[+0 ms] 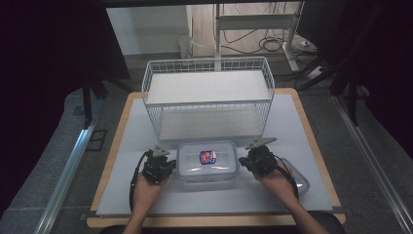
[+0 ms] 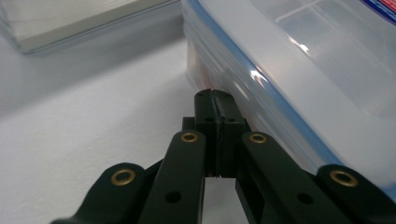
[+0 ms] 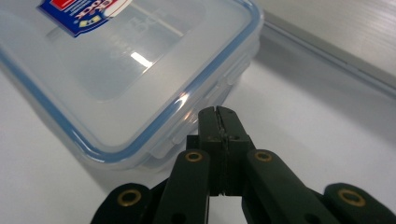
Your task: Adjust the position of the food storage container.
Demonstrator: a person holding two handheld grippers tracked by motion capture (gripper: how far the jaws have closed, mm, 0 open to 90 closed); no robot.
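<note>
Left gripper [image 1: 168, 165] with jaws pressed fully together, nothing between them, tips right at the near side wall of a clear plastic container [image 1: 207, 165], just below the blue-sealed rim; touching or merely a hair apart, impossible to tell. Right gripper [image 1: 247, 163] likewise closed tight and empty, tips close against the opposite end of the same container, beside a corner latch flap. Container lying flat between the two grippers, lid [image 3: 116, 60] on, red-and-blue label [image 1: 208, 156] on top. Beyond both grippers and past the container, a white wire basket [image 1: 208, 97] standing on the pale table mat [image 1: 117, 195]. Just outside the right gripper, under the wrist, a second clear lid [image 1: 298, 180] flat on the mat.
</note>
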